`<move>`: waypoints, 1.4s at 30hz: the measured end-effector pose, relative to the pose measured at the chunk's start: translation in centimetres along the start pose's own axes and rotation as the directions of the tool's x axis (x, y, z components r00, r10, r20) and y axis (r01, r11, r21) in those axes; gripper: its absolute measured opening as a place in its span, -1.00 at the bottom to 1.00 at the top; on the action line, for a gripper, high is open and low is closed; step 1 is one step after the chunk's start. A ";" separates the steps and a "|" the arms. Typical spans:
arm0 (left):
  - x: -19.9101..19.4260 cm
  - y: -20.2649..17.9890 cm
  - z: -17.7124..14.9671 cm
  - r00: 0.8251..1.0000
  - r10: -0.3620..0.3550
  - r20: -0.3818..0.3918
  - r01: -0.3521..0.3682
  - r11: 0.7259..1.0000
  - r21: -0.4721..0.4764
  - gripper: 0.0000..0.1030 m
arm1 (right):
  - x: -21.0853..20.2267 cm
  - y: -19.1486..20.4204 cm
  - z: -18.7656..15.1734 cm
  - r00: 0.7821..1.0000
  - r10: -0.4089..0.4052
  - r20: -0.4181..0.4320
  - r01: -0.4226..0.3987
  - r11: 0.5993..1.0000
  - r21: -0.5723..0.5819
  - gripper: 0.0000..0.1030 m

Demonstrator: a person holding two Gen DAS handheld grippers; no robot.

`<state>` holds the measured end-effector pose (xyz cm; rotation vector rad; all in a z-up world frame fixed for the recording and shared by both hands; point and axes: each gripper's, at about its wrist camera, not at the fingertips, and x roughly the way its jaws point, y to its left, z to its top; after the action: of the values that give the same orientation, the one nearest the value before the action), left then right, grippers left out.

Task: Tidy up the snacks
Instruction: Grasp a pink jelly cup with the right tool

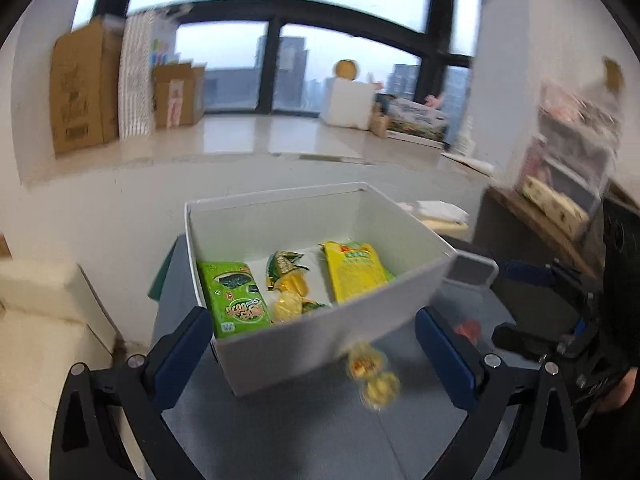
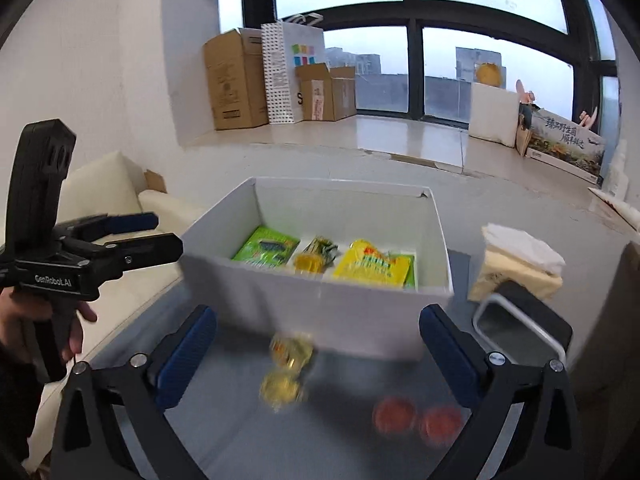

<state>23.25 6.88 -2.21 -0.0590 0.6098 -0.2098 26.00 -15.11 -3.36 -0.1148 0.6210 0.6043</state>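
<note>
Partly done: three packets in white box (image 2: 320,312); yellow candies (image 2: 286,372) and red candies (image 2: 416,420) left on surface (image 2: 340,448); both claws wide open, empty.

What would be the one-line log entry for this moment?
left gripper: open, empty | right gripper: open, empty | box: holds packets | yellow candies: on table, outside box | red candies: outside box

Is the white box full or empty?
Partly filled: the white box holds a green packet and yellow packet, with bare floor showing between them.
</note>
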 end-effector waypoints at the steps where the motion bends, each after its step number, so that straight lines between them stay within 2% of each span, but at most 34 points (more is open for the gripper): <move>1: -1.0 -0.6 -0.6 1.000 0.002 0.007 -0.002 1.000 0.013 1.00 | -1.0 0.0 -0.7 1.000 -0.002 0.010 0.002 1.000 0.014 1.00; 5: -3.5 -2.6 -3.2 1.000 -0.023 -0.001 0.023 1.000 0.007 1.00 | -4.5 -0.4 -4.6 0.999 -0.006 0.045 0.001 0.994 0.109 1.00; 8: -4.5 -4.0 -6.0 0.999 -0.032 -0.023 0.032 0.999 -0.023 1.00 | -6.2 -0.9 -8.0 0.997 -0.059 0.051 0.050 0.984 0.173 1.00; 11: -4.6 -5.0 -8.4 0.997 -0.056 -0.062 0.054 0.998 -0.039 1.00 | -5.8 -1.6 -10.3 0.998 -0.069 -0.001 0.068 0.978 0.199 1.00; 14: -4.8 -6.0 -10.2 0.995 -0.049 -0.088 0.045 0.998 -0.048 1.00 | -4.9 -2.7 -11.9 0.995 -0.090 -0.051 0.099 0.972 0.213 1.00; 17: -5.2 -6.5 -11.1 0.994 -0.040 -0.102 0.034 0.997 -0.064 1.00 | -3.8 -4.4 -12.1 0.992 -0.103 -0.077 0.119 0.963 0.243 1.00; 22: -5.7 -6.6 -11.2 0.994 -0.017 -0.108 0.011 0.998 -0.060 1.00 | -1.4 -8.9 -11.1 0.975 -0.182 -0.130 0.213 0.932 0.293 1.00; 27: -5.3 -6.7 -11.4 0.991 -0.023 -0.133 0.017 0.999 -0.049 1.00 | 1.5 -12.0 -9.7 0.971 -0.183 -0.157 0.224 0.926 0.305 0.98; 28: -5.1 -6.8 -11.4 0.990 -0.017 -0.140 0.011 0.999 -0.044 1.00 | 2.1 -12.2 -9.4 0.970 -0.184 -0.157 0.223 0.930 0.292 0.94; 30: -4.5 -6.8 -11.4 0.988 -0.013 -0.154 0.006 0.999 -0.046 1.00 | 3.3 -12.1 -9.2 0.960 -0.207 -0.188 0.252 0.933 0.256 0.64; 32: -3.8 -7.0 -11.4 0.985 -0.015 -0.172 0.007 0.999 -0.046 1.00 | 5.2 -12.5 -9.4 0.952 -0.183 -0.245 0.244 0.938 0.248 0.06; 34: -3.3 -7.3 -11.3 0.983 -0.014 -0.182 0.009 0.999 -0.031 1.00 | 6.5 -13.0 -9.8 0.952 -0.137 -0.275 0.213 0.940 0.266 -0.15; 36: -2.8 -7.6 -11.2 0.982 -0.013 -0.188 0.010 1.000 -0.017 1.00 | 6.5 -12.8 -10.0 0.956 -0.144 -0.254 0.208 0.946 0.249 -0.23; 42: 0.3 -7.7 -10.4 0.975 -0.024 -0.220 0.015 0.999 -0.045 1.00 | 4.1 -11.9 -10.7 0.970 -0.126 -0.206 0.176 0.953 0.246 -0.24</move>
<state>16.14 -0.61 -9.95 -0.0839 0.8352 -0.2237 29.91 -25.82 -15.35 0.0303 0.8625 0.3591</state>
